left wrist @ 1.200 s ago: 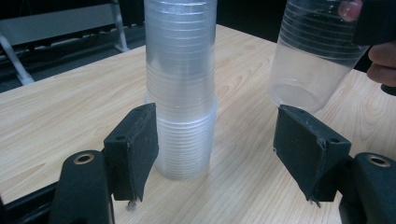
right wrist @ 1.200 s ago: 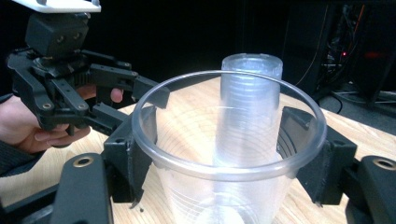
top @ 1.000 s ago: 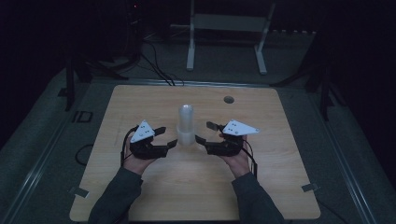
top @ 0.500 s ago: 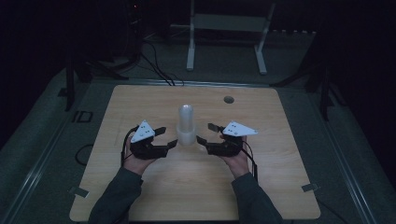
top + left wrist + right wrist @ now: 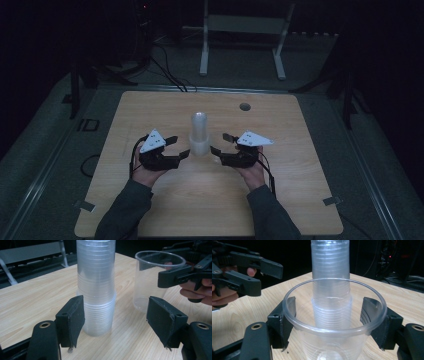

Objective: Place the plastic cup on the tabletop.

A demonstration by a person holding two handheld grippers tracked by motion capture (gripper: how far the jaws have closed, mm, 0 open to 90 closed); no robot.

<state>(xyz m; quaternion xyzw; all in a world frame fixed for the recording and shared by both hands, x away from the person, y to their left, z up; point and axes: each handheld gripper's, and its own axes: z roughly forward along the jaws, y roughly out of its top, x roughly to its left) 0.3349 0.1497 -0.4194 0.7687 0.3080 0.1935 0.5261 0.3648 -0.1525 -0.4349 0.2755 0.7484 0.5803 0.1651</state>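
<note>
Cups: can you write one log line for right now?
left gripper: open beside cup stack | right gripper: around single cup, grip unclear | table

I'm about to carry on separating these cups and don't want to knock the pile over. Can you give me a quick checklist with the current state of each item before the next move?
1. Stack of cups upright on the table: ok.
2. Single cup between the right gripper jaws: ok.
3. Right jaws firmly pressing that cup: cannot tell.
4. Left gripper open, jaws either side of the stack's base: ok.
5. Single cup standing apart from the stack: ok.
6. Single cup lifted off the table: cannot tell.
</note>
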